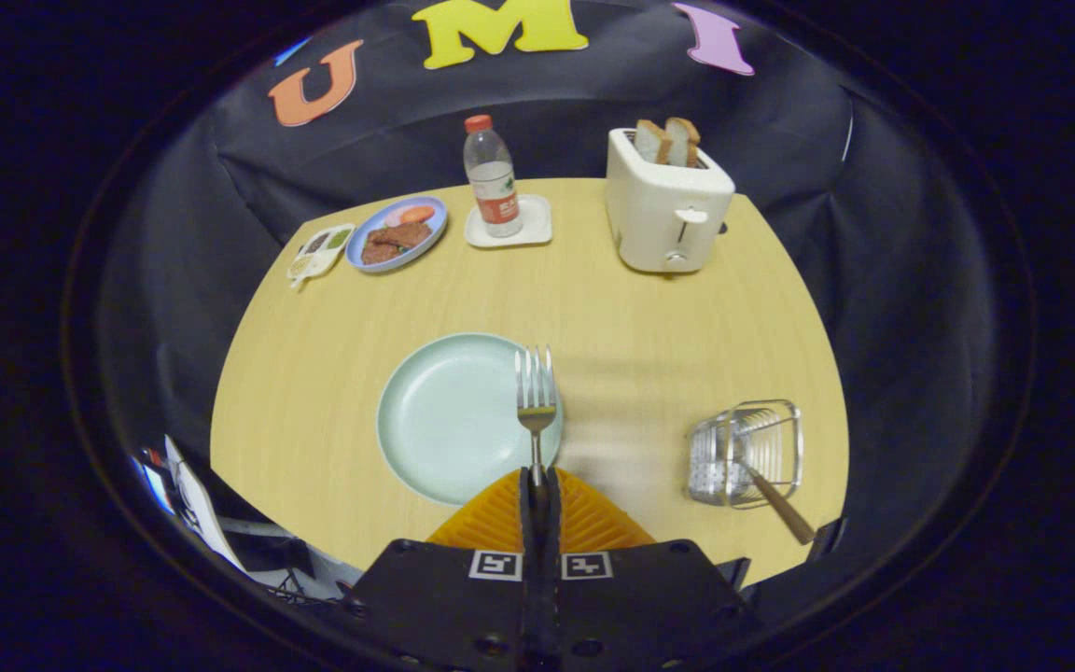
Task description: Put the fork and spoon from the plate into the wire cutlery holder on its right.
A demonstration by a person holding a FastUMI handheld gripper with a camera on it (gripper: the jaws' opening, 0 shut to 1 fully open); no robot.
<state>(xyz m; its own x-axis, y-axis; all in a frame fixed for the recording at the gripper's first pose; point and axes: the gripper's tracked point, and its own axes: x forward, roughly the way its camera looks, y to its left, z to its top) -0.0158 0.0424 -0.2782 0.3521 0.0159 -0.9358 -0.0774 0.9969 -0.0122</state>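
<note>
My gripper (538, 478) is shut on the handle of a silver fork (536, 387), whose tines point away from me over the right rim of the pale green plate (449, 415). The fork is held above the table. The plate lies bare just ahead of the fingers, slightly to their left. The wire cutlery holder (745, 453) stands on the table to the right of the plate. A wooden-handled utensil (778, 504), seemingly the spoon, leans in the holder with its handle sticking out toward me; its head is hidden by the wires.
A white toaster (666, 210) with two bread slices stands at the far right. A water bottle (492, 177) on a white coaster, a blue plate of food (397, 233) and a small sauce tray (320, 250) line the far side. The round wooden table (631, 345) drops off near the holder.
</note>
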